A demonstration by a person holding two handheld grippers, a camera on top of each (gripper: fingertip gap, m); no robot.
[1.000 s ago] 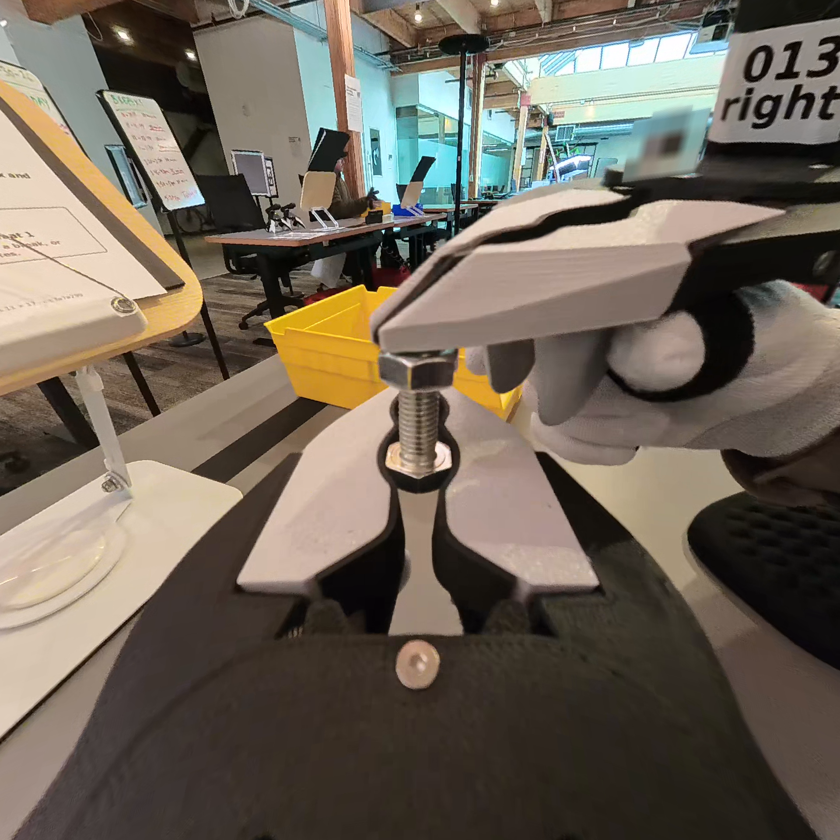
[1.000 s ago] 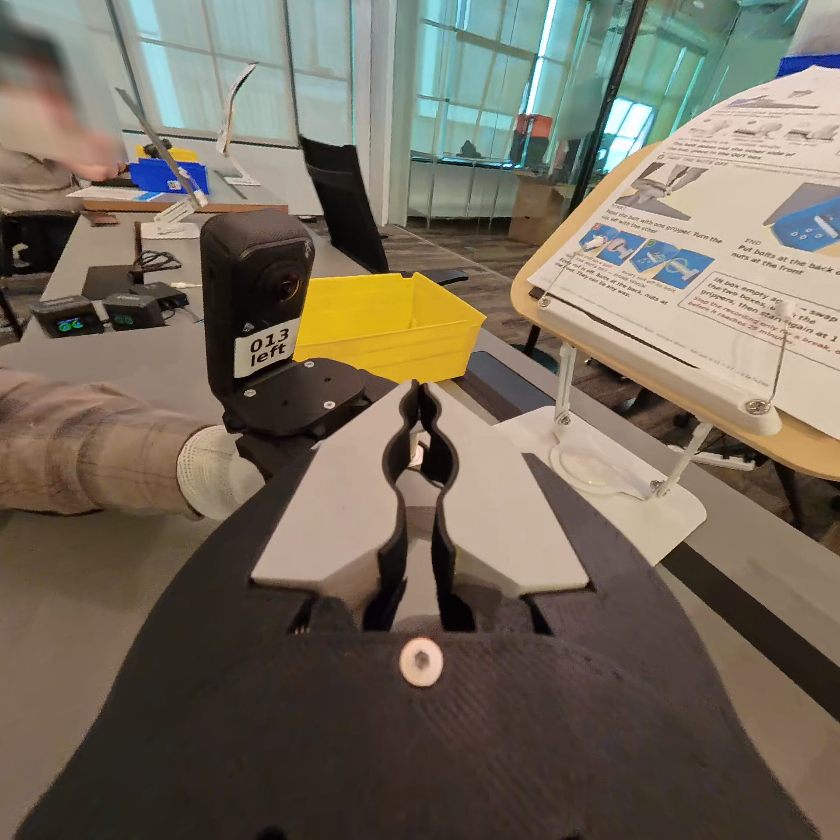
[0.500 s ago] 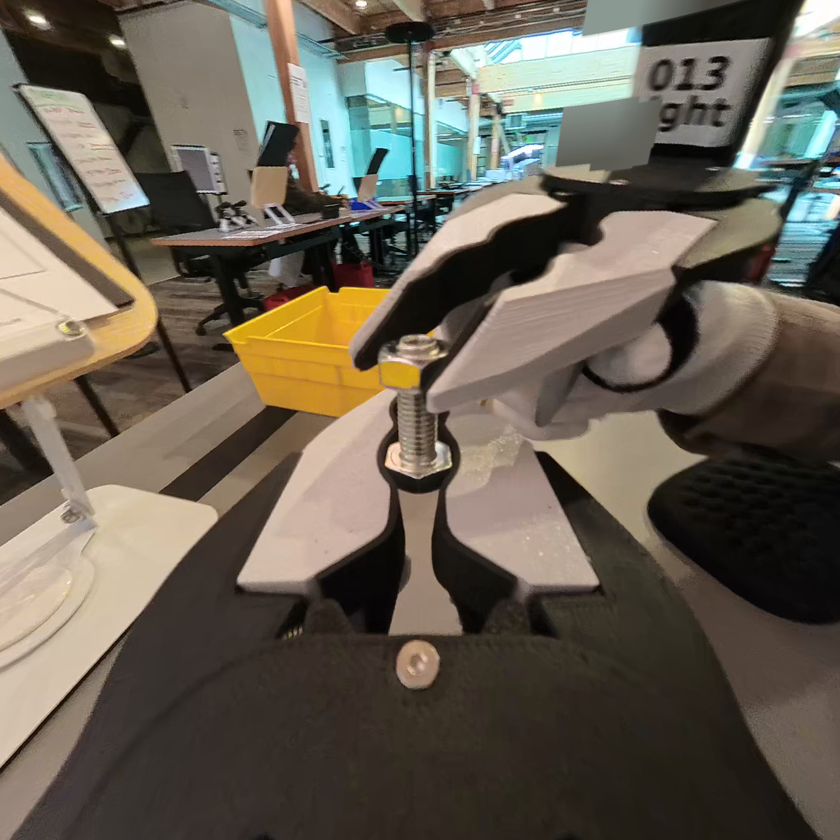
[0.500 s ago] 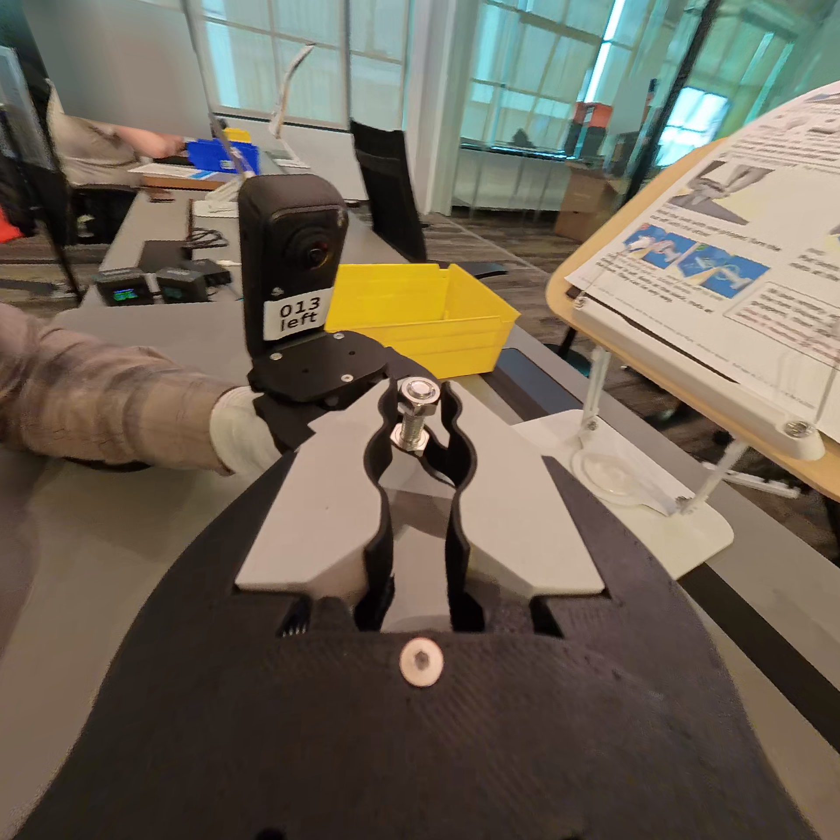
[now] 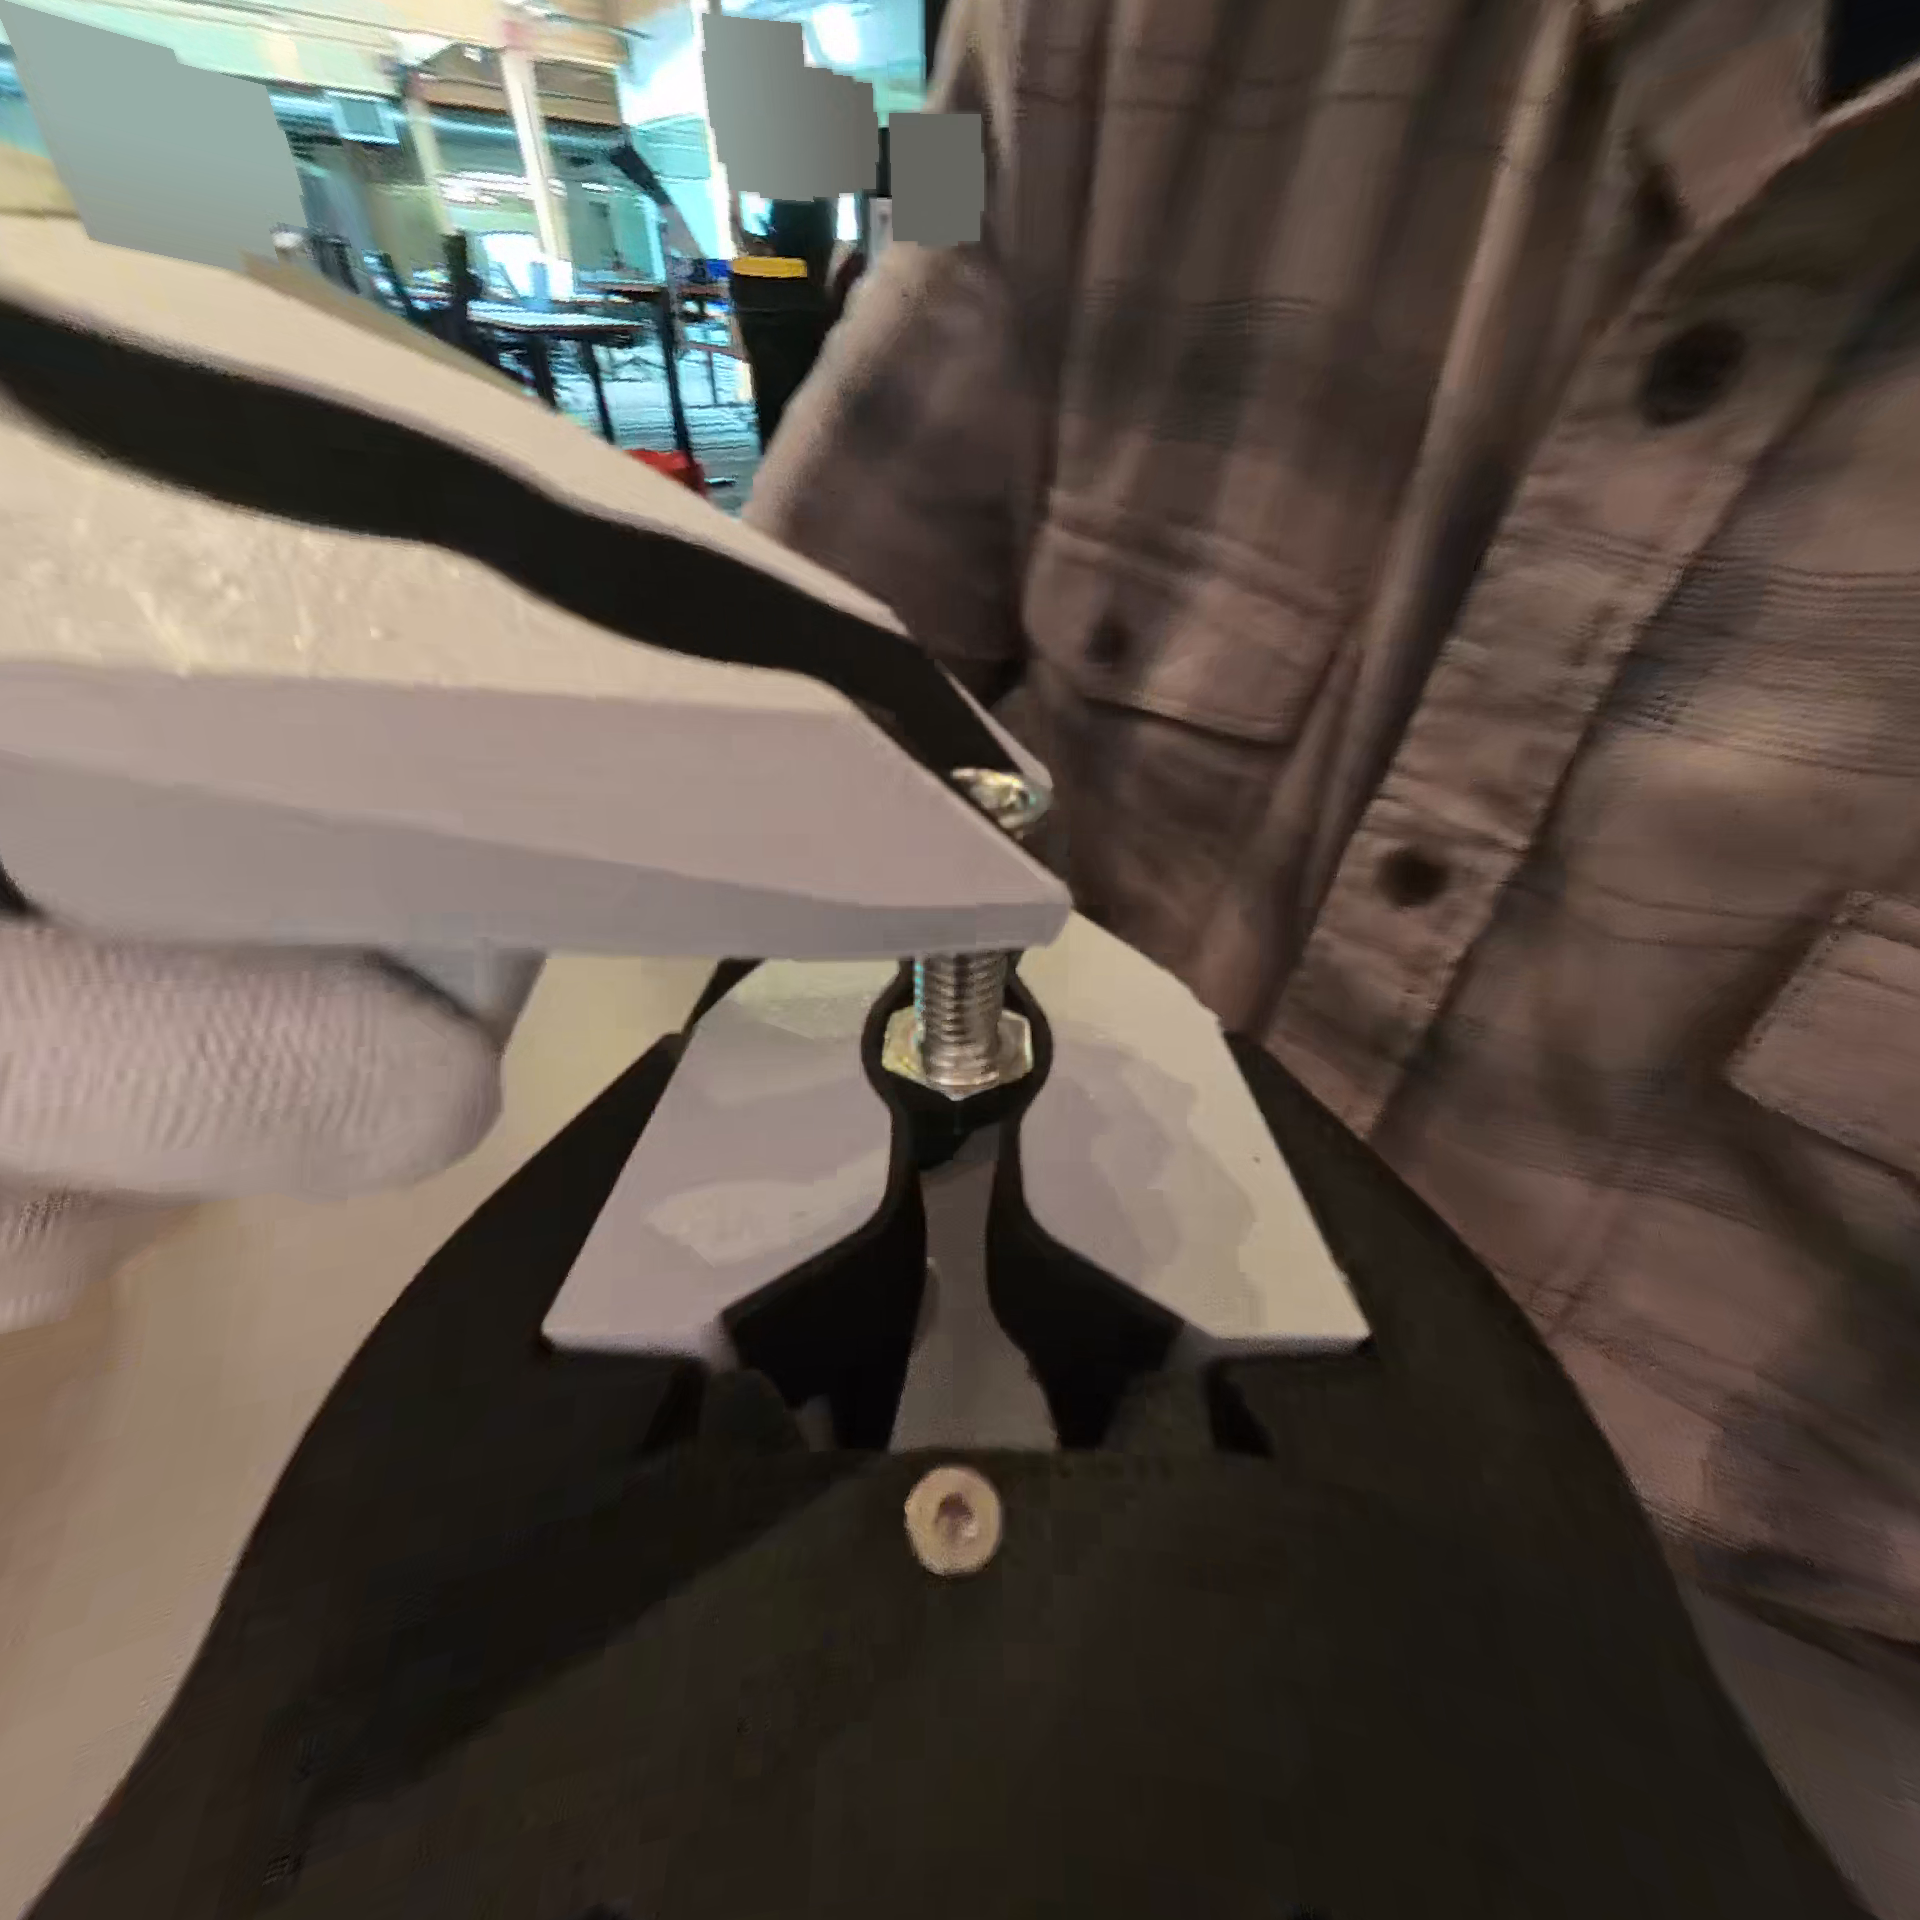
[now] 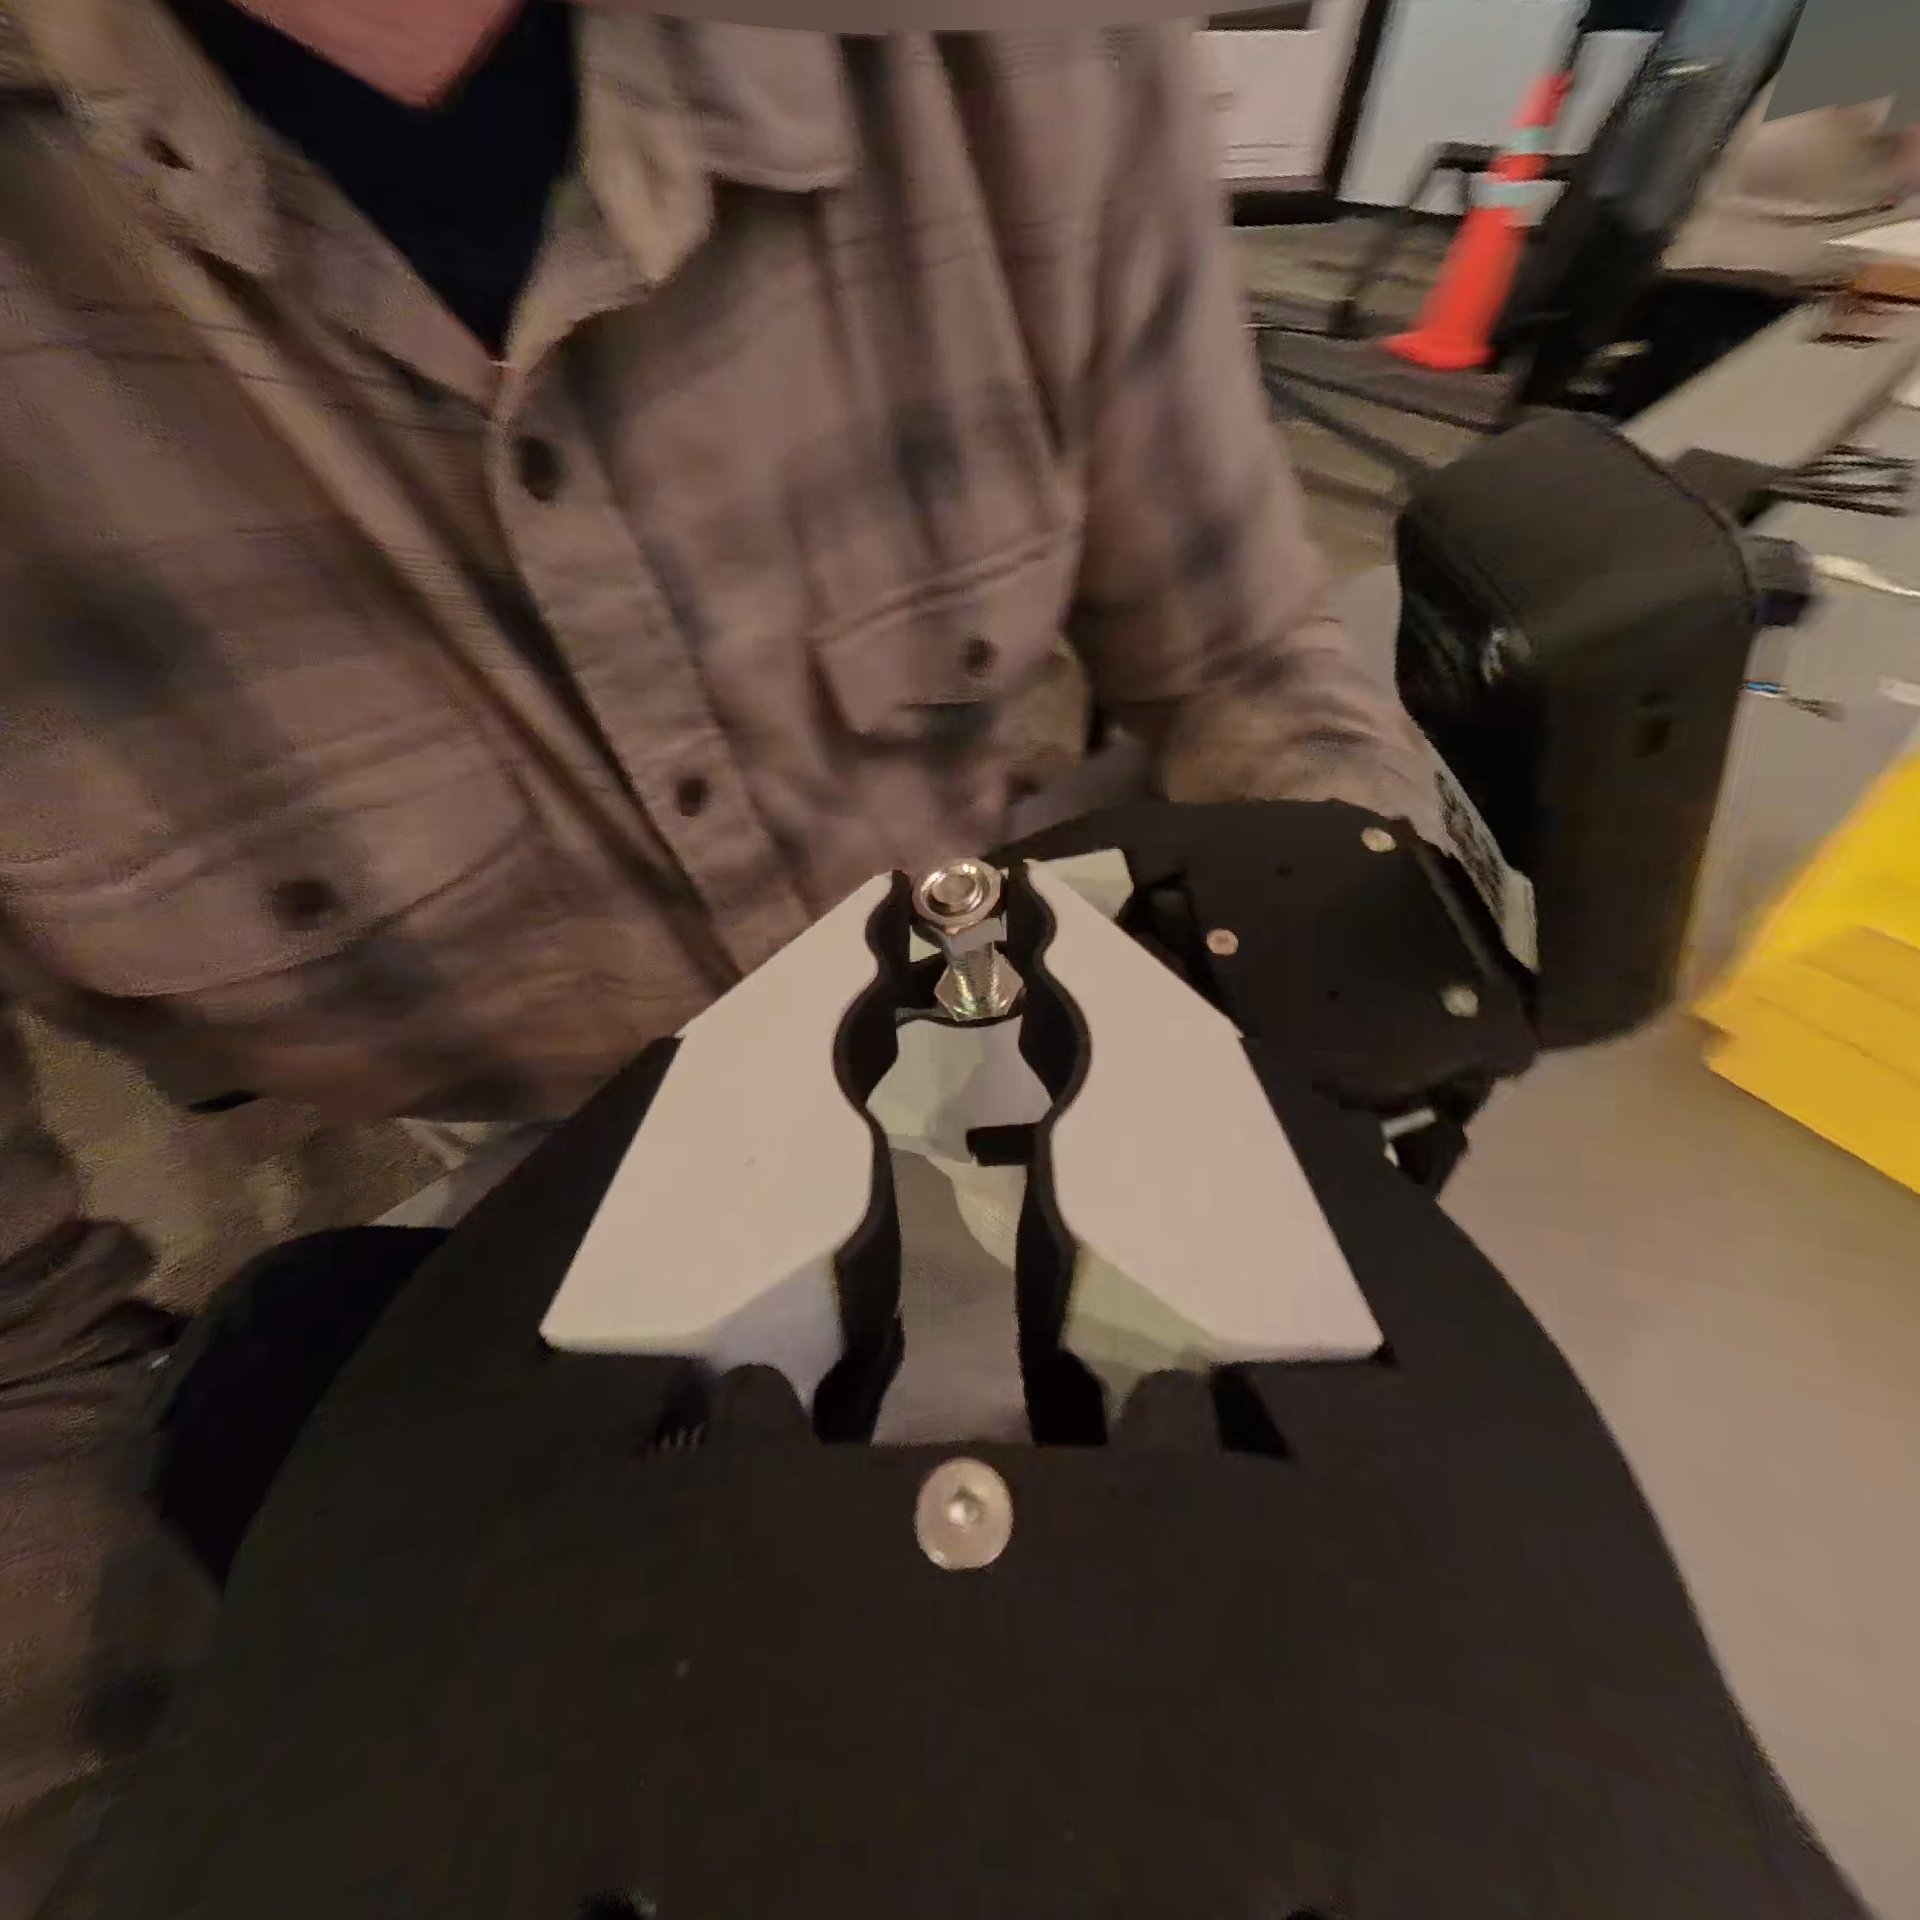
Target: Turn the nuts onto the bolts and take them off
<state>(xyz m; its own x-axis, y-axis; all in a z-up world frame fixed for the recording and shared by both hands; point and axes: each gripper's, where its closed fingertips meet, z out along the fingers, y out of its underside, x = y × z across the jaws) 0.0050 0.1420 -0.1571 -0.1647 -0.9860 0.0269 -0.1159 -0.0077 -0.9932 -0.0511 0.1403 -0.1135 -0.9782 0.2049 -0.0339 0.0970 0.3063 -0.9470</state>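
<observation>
**Both grippers on one bolt**

Left wrist view: my left gripper (image 5: 956,1049) has its fingers clamped on the bolt (image 5: 958,1003) at its lower hex. The right gripper (image 5: 1003,821) covers the top.

Right wrist view: my fingers pinch the nut (image 6: 957,896) on the upright bolt, before a plaid shirt (image 6: 623,520).

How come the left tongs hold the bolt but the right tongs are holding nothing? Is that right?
Not quite. The left tongs do hold the bolt, but the right tongs are not empty: they are shut on the nut at the bolt's top, as the right wrist view shows.
</observation>
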